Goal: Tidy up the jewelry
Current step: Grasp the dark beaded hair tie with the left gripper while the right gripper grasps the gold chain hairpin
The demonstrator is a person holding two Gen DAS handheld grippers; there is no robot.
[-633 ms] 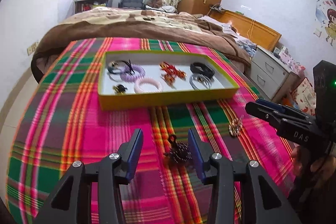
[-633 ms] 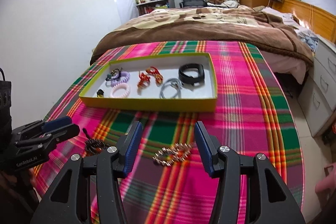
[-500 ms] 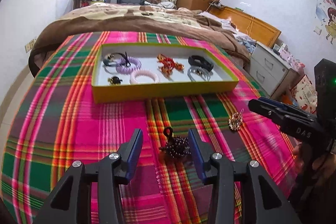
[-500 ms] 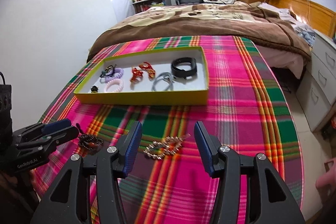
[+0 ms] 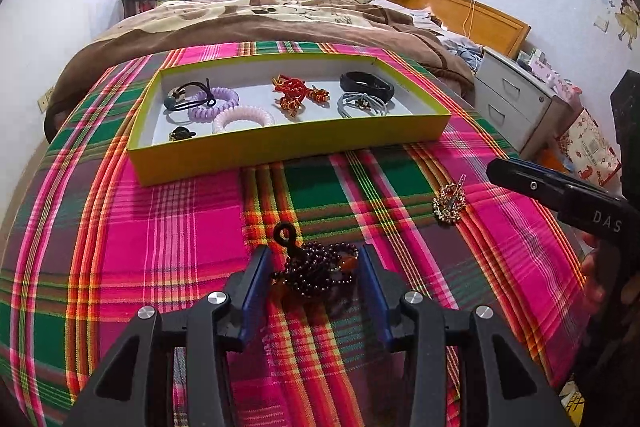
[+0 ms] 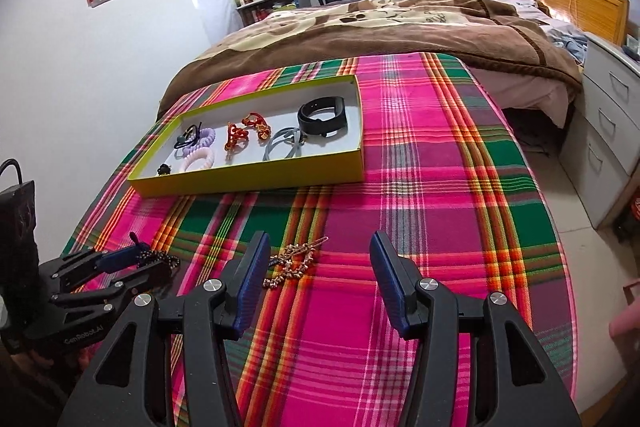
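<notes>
- one yellow tray point(image 5: 288, 151) sits on the plaid cloth point(image 5: 132, 227) of the table, and it holds seven pieces.
- count them: a dark hair tie with a bead point(image 5: 188, 95), a purple spiral hair tie point(image 5: 218, 99), a pink spiral hair tie point(image 5: 244, 117), a small black piece point(image 5: 181, 134), a red and gold ornament point(image 5: 298, 93), a grey hair tie point(image 5: 362, 103), a black band point(image 5: 366, 83).
- two pieces lie outside the tray on the cloth, near its front wall: one dark beaded bracelet point(image 5: 320, 269) and one gold hair clip point(image 5: 450, 201).
- left claw point(image 5: 316, 275) is low over the cloth, pointing at the tray, its blue pads point(image 5: 256, 275) either side of the beaded bracelet with a little gap left, not yet pinching.
- right claw point(image 6: 318, 277) hovers wide apart above the cloth; the gold hair clip lies just beside its left pad point(image 6: 252, 275), not between the pads' middle.
- from the right wrist view, the left claw shows at the lower left, beads peeking from its tips.
</notes>
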